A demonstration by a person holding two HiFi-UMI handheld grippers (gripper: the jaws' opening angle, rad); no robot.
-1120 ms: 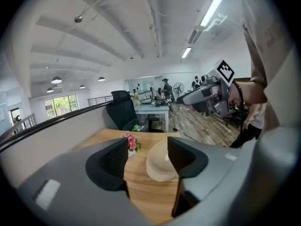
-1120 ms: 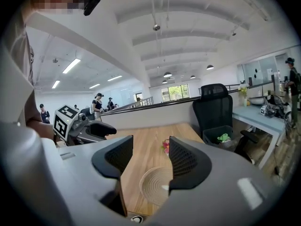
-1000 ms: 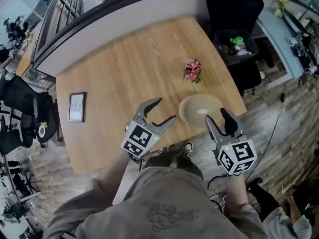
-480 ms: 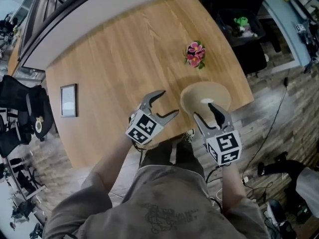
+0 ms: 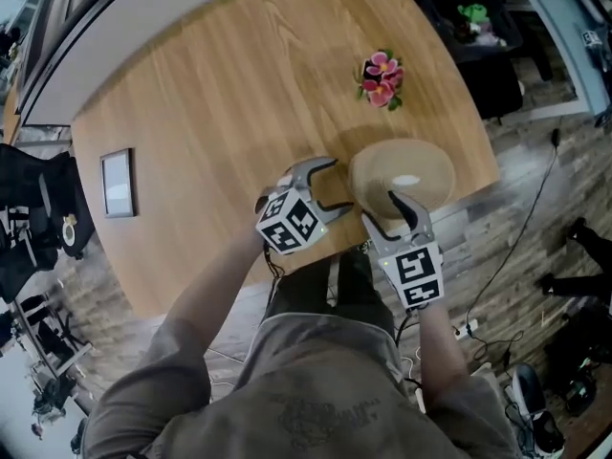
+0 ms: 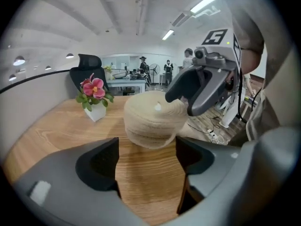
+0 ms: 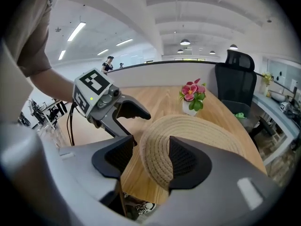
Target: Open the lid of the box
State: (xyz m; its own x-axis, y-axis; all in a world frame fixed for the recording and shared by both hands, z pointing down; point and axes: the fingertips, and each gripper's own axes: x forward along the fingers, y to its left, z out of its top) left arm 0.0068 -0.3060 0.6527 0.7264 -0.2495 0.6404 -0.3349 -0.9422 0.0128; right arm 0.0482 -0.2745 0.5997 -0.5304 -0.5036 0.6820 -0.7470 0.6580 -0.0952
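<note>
- Lying at the far left of the head view, a small picture frame (image 5: 117, 182) rests flat on the wooden table (image 5: 210, 94), well apart from the work.
- At the lower centre, the left gripper (image 5: 337, 185) is released. Its jaws are opening, and in its own view only bare wood is between them. The round woven box (image 5: 426, 165) stands just ahead of them, not touched.
- Just right of it, the right gripper (image 5: 385, 213) is also unclenched. Its jaws are apart and the near rim of the lid (image 7: 202, 131) is between them. A gap shows beside one jaw, so I judge that nothing is grasped.
- The box stands at the lower right of the table, near the edge. Its lid is on, with a white knob (image 5: 405, 181) in the middle.
- At the upper right, a flower pot (image 5: 382, 75) stands near the box.
- What could go wrong, as I judge it: if the right jaws close on the sloping woven rim, they may slip off. They may also lift the whole box if the left gripper does not hold the base. A push from the left could slide the box toward the table edge.
</note>
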